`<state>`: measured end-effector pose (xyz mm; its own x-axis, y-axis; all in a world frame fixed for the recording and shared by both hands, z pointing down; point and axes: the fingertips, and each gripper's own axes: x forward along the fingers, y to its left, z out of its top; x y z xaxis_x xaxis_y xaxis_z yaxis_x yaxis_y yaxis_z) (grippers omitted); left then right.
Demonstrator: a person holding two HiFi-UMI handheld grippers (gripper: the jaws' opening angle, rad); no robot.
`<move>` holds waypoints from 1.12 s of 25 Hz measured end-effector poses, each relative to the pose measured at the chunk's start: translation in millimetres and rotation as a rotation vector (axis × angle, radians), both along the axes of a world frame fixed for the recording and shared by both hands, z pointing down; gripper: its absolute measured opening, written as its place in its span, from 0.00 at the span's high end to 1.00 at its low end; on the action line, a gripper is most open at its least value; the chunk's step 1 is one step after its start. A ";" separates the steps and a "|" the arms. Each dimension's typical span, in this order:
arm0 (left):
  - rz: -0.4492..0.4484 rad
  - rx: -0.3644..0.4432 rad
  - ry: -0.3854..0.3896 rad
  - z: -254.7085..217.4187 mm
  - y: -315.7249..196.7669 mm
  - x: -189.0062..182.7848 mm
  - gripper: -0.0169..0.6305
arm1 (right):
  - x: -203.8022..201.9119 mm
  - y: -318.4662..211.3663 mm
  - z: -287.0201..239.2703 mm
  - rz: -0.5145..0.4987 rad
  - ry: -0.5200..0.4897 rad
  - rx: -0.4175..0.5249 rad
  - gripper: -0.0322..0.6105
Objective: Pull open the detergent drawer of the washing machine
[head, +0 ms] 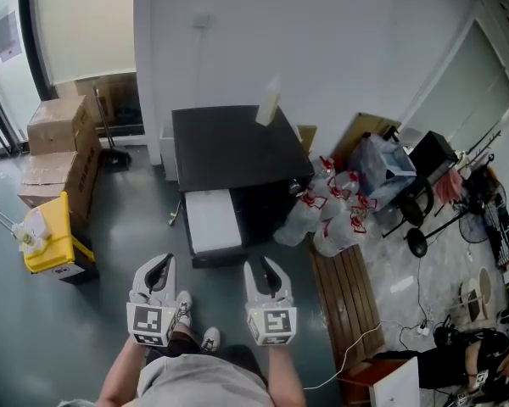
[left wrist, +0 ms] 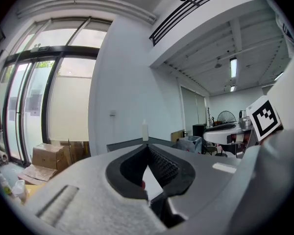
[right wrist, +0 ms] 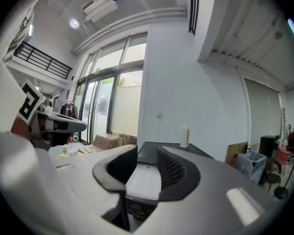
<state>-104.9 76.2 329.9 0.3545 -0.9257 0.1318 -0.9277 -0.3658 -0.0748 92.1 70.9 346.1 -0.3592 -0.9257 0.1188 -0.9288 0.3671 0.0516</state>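
Left tongs (left wrist: 147,148) closed on nothing, right tongs (right wrist: 146,156) parted and empty (both facing the black-topped washing machine (head: 229,142)).

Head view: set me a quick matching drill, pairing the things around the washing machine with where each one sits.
Things:
1 white bottle
2 yellow bin
3 plastic bags
4 cardboard boxes

Places:
A heaped just right of the washing machine
B stacked at the picture's upper left
C standing on the washing machine's dark top
D at the picture's lower left

Pairs: 1-C, 2-D, 3-A, 4-B
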 end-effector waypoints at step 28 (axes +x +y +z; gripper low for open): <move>-0.018 -0.003 -0.002 0.7 3.8 -6.8 0.96 | -17.3 6.2 -1.1 -0.001 0.023 0.040 0.94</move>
<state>-111.7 79.9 330.6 0.3379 -0.9314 0.1354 -0.9338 -0.3497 -0.0753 74.8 77.2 344.9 -0.3581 -0.9293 0.0900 -0.9267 0.3656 0.0871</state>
